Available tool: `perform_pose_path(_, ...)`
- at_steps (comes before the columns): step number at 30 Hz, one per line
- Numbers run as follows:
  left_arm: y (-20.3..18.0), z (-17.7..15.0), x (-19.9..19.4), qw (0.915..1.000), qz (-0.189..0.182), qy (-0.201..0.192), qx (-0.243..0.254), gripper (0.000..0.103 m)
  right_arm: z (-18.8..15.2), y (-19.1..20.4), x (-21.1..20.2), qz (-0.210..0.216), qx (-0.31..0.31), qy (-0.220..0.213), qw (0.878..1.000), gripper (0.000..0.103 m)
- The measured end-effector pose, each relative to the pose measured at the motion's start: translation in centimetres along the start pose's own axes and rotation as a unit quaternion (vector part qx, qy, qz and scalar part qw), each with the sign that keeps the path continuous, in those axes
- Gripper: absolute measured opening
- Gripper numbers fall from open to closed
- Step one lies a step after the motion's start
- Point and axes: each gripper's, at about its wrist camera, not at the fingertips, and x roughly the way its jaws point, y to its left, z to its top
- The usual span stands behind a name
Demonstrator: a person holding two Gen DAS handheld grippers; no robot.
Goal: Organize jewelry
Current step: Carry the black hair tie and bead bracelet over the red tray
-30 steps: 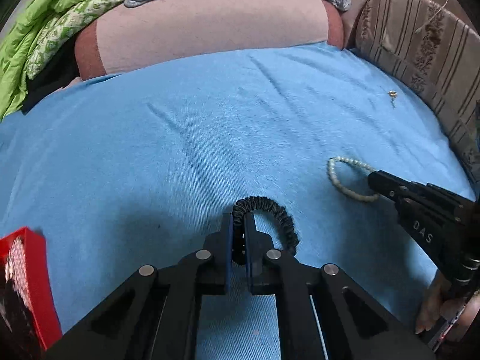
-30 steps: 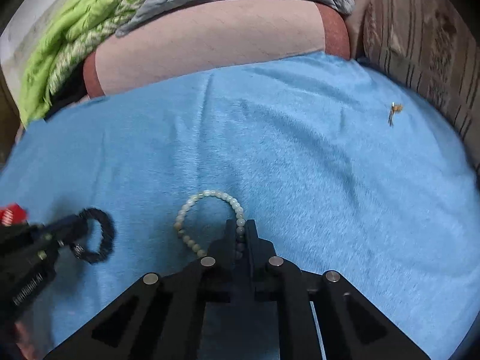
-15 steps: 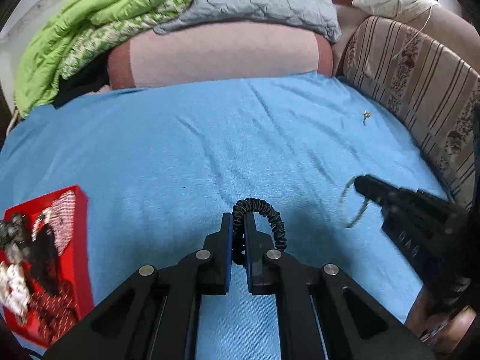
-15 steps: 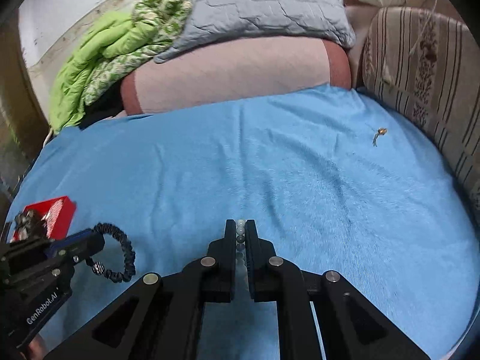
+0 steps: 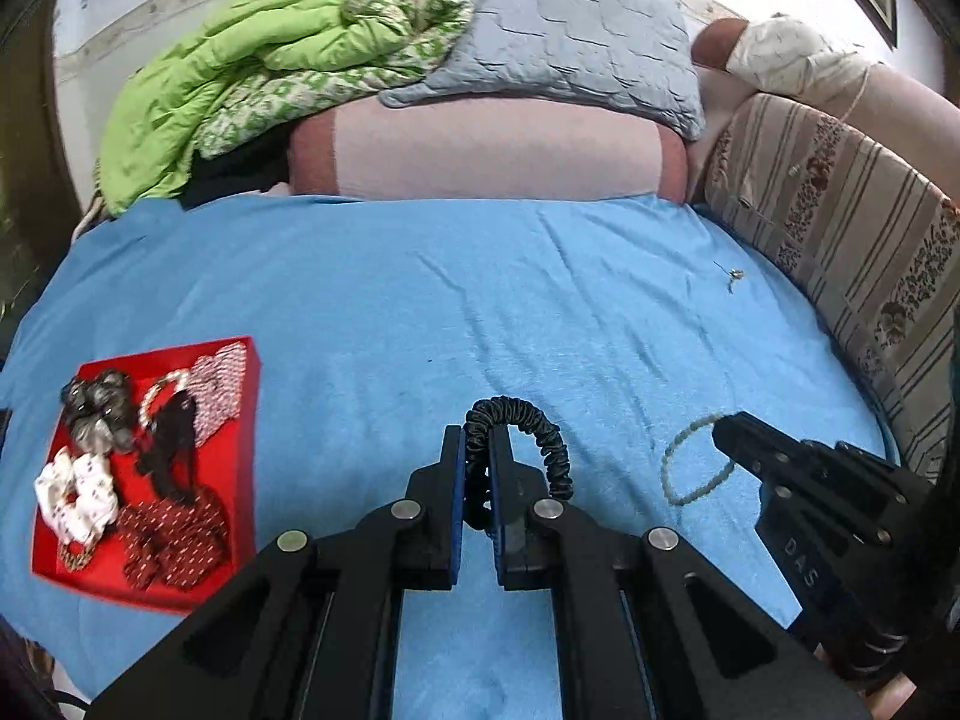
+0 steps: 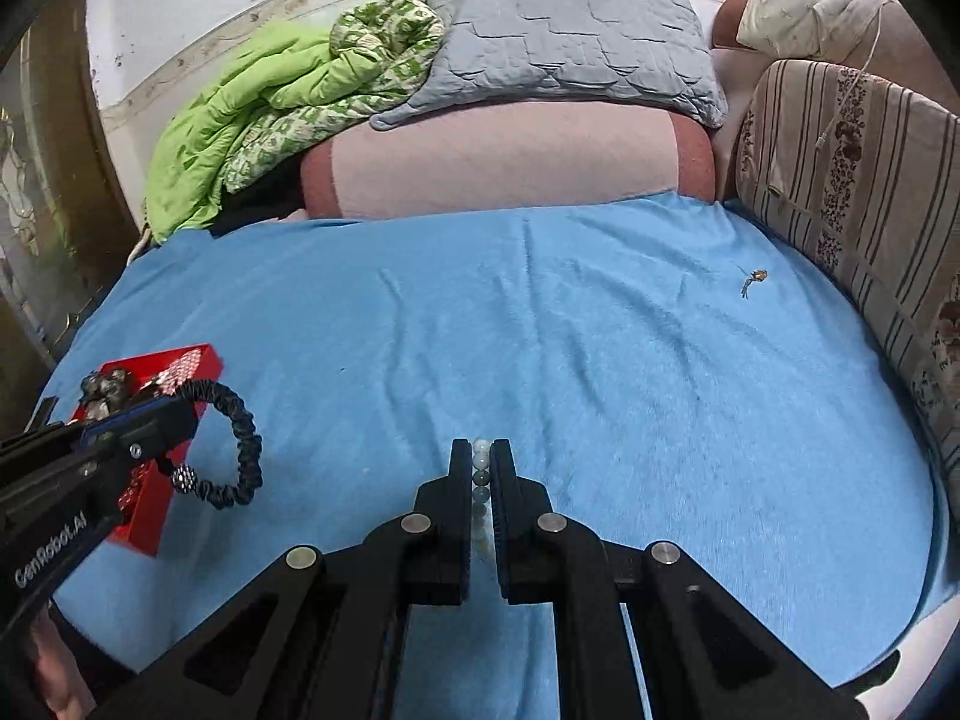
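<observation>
My left gripper [image 5: 478, 441] is shut on a black ruffled hair tie [image 5: 540, 438] and holds it above the blue bedspread; from the right wrist view the left gripper [image 6: 174, 414] shows at the left with the hair tie [image 6: 243, 450] hanging from it. A pale green bead bracelet [image 6: 480, 468] is pinched between the fingers of my right gripper [image 6: 480, 450], which is shut on it. Seen from the left wrist, the right gripper [image 5: 726, 426] carries the bracelet [image 5: 690, 468] as a hanging loop. A red box [image 5: 240, 450] of hair ties and jewelry sits at the left. A small gold earring [image 6: 753, 279] lies far right.
A blue bedspread [image 5: 420, 312] covers the bed. A pink bolster [image 5: 480, 156], a grey quilted pillow [image 5: 570, 42] and a green blanket [image 5: 240, 78] lie at the back. A striped cushion [image 5: 840, 240] lines the right edge. A person's hand [image 6: 54, 678] grips the left tool.
Both grippers have lifted off the bedspread with their items, the hair tie and the bracelet. The views pulled back and up, bringing the red box fully into sight at the left.
</observation>
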Motion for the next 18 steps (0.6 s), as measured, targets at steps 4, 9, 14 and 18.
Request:
perform_pose_path(4,0.4,-0.6,-1.4,0.9999,0.010,-0.010,-0.002,0.007,-0.7,1.1,-1.1,0.004,-0.008,-0.001,1.000,0.007)
perform_pose_path(9,0.6,-1.2,-3.2,0.9991,0.028,-0.029,0.008,0.007,-1.0,2.7,-2.1,0.010,-0.022,-0.004,1.000,0.007)
perform_pose_path(14,1.0,-1.6,-4.6,0.9984,0.036,-0.041,0.014,0.007,-1.2,4.0,-2.9,0.015,-0.033,-0.007,0.999,0.007)
perform_pose_path(18,1.5,-1.9,-5.4,0.9979,0.042,-0.047,0.014,0.007,-1.3,5.1,-3.4,0.017,-0.042,-0.009,0.999,0.007)
